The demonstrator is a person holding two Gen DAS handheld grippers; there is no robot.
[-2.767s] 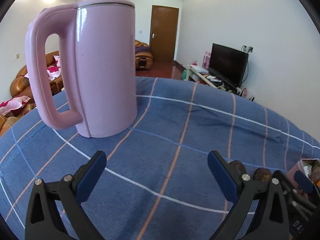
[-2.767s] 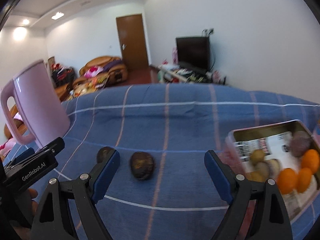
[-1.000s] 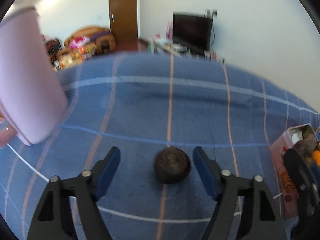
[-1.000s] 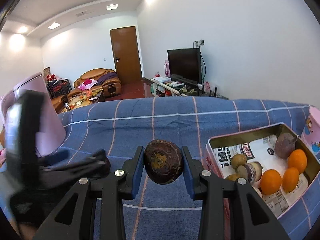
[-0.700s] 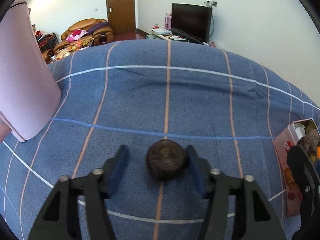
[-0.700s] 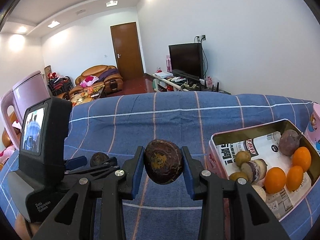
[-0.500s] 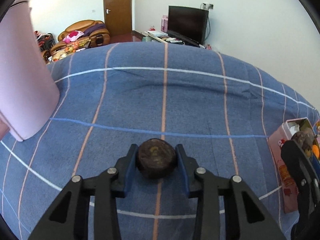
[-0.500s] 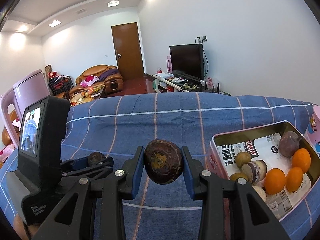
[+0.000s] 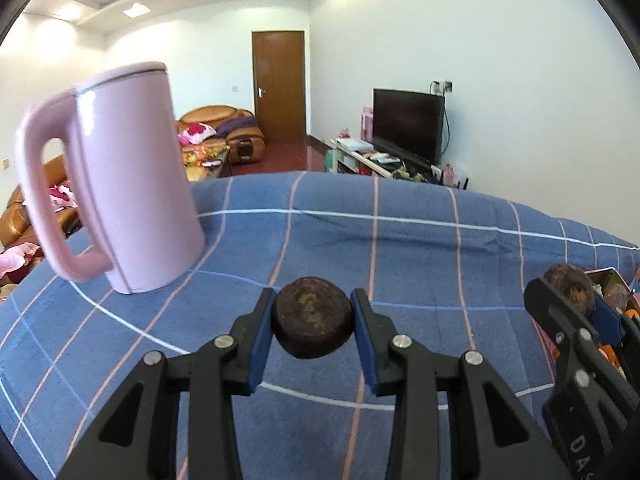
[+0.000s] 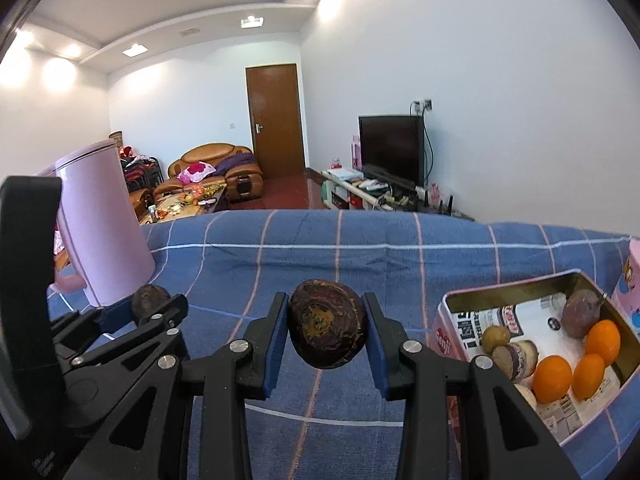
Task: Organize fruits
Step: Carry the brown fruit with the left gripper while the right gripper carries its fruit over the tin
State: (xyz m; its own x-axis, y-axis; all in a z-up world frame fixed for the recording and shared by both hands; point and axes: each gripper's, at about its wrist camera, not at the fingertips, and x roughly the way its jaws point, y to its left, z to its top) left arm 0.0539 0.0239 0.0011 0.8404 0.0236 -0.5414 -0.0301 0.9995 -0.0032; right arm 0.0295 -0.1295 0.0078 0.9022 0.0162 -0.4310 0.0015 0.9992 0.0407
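Dark brown and wrinkled, one round fruit (image 9: 313, 317) sits clamped between the blue pads of the left tongs (image 9: 313, 322), clear of the blue checked cloth (image 9: 420, 248) below it. Both pads press flat against its sides. The left tongs have just been closing, and this fruit is the thing between them.

Right tongs (image 10: 326, 330) are clamped in the same manner on a second dark fruit (image 10: 327, 328), which shows an orange-brown patch on the face turned toward the camera. This fruit also hangs above the cloth, not resting on it.

Relative positions:
- In the right wrist view, the left tongs and their fruit appear low and to the left of the right tongs; in the left wrist view, the right tongs with their fruit appear at the far right edge.
- Pink tin (image 10: 444, 332): lying open on the surface just to the right of the right tongs. It holds three oranges (image 10: 554, 372), a purple-brown fruit (image 10: 580, 318), a small yellow-brown fruit (image 10: 496, 338) and other pieces on printed paper.
- Pink kettle (image 9: 132, 184): standing upright on the surface ahead and to the left of the left tongs, handle turned left, well apart from both fruits.
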